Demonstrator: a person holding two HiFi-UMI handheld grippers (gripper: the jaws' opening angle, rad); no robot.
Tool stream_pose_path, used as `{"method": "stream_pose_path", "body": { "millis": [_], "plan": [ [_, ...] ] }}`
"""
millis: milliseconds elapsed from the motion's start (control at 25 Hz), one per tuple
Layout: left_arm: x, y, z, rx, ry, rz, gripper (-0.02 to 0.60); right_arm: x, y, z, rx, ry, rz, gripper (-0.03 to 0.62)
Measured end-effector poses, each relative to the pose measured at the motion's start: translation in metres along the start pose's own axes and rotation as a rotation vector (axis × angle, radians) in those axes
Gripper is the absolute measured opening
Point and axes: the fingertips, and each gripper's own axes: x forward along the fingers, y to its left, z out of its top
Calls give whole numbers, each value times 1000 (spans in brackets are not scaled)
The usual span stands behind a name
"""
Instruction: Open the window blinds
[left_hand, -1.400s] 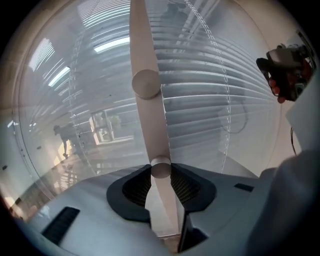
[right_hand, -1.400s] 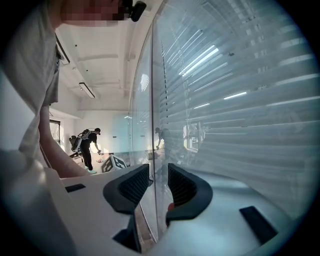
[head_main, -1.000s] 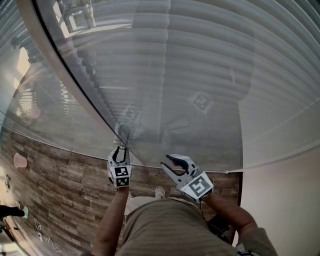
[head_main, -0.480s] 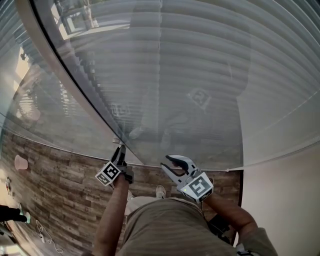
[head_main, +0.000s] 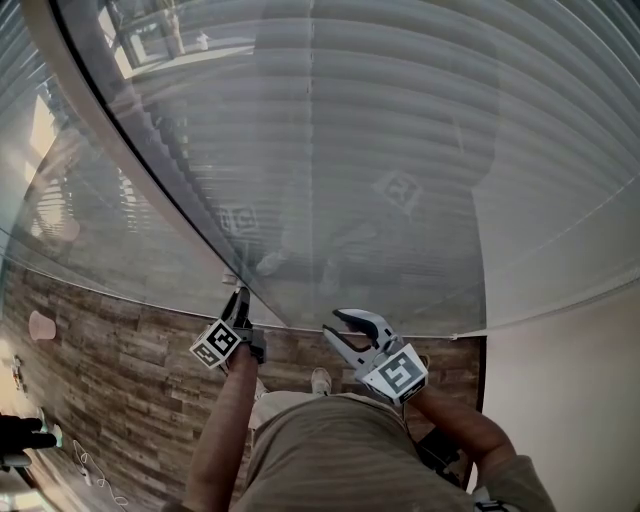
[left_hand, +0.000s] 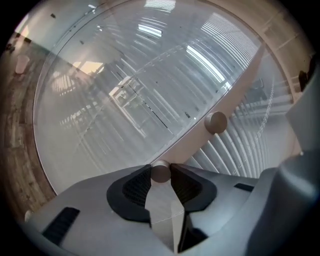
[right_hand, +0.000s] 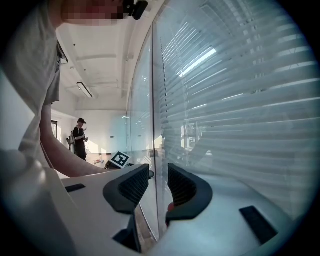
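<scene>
At the window: the blinds hang behind glass and fill the upper part of the head view. Their horizontal slats lie close together, with thin bright lines between some.
Blinds, right gripper view: the slats run level across the right half, just beyond the pane.
Post: a pale post runs slantwise down the head view between 2 panes and ends just above the left gripper.
Floor: wood-look planks lie below the glass, on the left.
Person in the distance: 1 person stands far back in the room, seen in the right gripper view.
Right gripper: held near the glass, beside the left one but apart from it. Its jaws stand released and nothing is between them.
Left gripper: at the foot of the post, rolled so its marker cube faces up and left. Its jaws have just been closing and both pads press on the knob.
Knob: small and round, on the post, clamped between the left jaws.
Second knob: same kind, further along the post, untouched.
</scene>
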Motion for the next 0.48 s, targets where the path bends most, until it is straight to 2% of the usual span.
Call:
{"method": "stream_pose_path", "body": {
  "millis": [200, 480],
  "plan": [
    [1, -2, 1, 94, 24, 13, 135, -1, 2, 3, -6, -5, 2, 123],
    [2, -2, -1, 339, 82, 72, 134, 0, 2, 5, -11, -5, 10, 123]
  ]
}}
